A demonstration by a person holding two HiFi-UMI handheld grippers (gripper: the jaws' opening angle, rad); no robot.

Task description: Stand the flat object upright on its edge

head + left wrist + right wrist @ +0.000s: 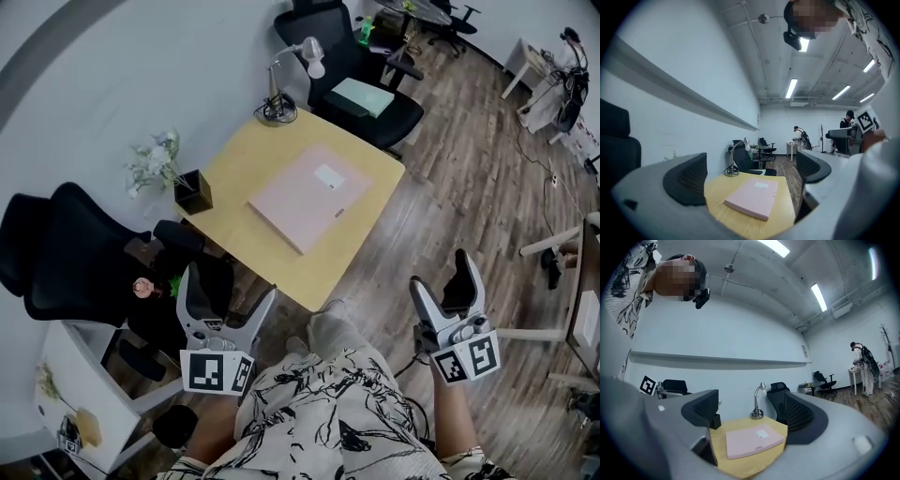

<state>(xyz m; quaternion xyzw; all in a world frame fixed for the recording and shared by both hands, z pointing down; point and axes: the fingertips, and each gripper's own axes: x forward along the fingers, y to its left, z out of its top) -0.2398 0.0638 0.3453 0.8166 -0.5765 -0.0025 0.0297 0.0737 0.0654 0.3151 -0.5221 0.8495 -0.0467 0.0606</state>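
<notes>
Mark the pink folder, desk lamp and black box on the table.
pink folder [305,199], head view, middle of its cover.
desk lamp [312,58], head view, its shade.
black box [194,197], head view, front side.

all three views toward distant table [234,178]

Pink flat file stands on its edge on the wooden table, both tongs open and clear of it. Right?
No. The head view shows the pink flat file lying flat on the wooden table; left tongs and right tongs are open, clear of it.
</notes>
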